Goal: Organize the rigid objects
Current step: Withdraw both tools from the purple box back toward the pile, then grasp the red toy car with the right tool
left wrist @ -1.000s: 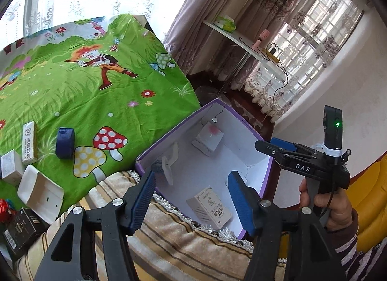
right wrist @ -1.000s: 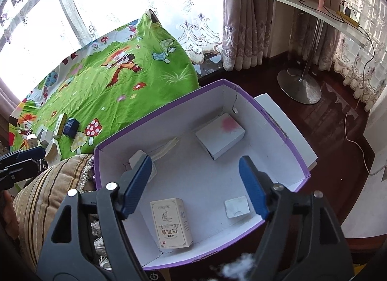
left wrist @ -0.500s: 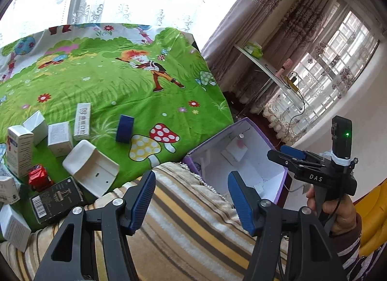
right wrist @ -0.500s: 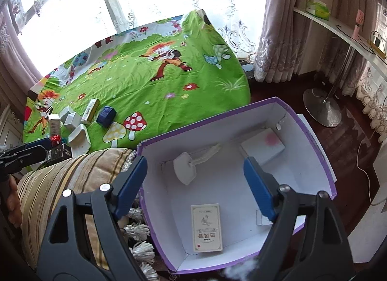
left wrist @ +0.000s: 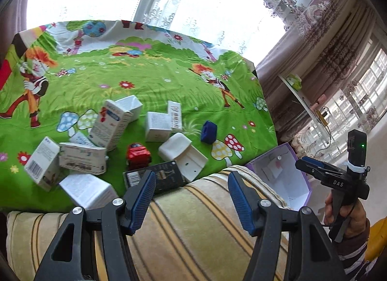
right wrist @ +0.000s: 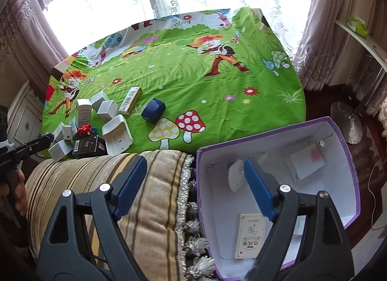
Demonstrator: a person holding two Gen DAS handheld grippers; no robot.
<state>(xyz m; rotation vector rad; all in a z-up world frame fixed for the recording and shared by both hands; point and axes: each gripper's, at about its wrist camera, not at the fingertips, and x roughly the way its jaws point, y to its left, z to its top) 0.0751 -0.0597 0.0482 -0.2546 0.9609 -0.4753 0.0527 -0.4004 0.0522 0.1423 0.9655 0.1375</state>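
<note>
The left hand-held gripper [left wrist: 188, 198] hangs with its blue fingers spread wide and nothing between them, above a striped cushion [left wrist: 193, 232] at the near edge of a bed covered by a green cartoon sheet [left wrist: 150, 82]. Just beyond it lies a black box [left wrist: 157, 177], touching a white open tray [left wrist: 183, 155] and close to a red toy [left wrist: 138, 155]. White cartons [left wrist: 82, 157] are heaped to the left (several tipped on their sides), and a navy blue box [left wrist: 208, 131] sits apart to the right.

The right hand-held gripper [right wrist: 193, 184] is likewise spread and empty, straddling the cushion's fringe and the wall of a purple-edged box [right wrist: 338, 121] that stands beside the bed. Inside it lie a printed carton [right wrist: 249, 237], a white pink-stained box [right wrist: 307, 160] and a small white device [right wrist: 235, 174].
</note>
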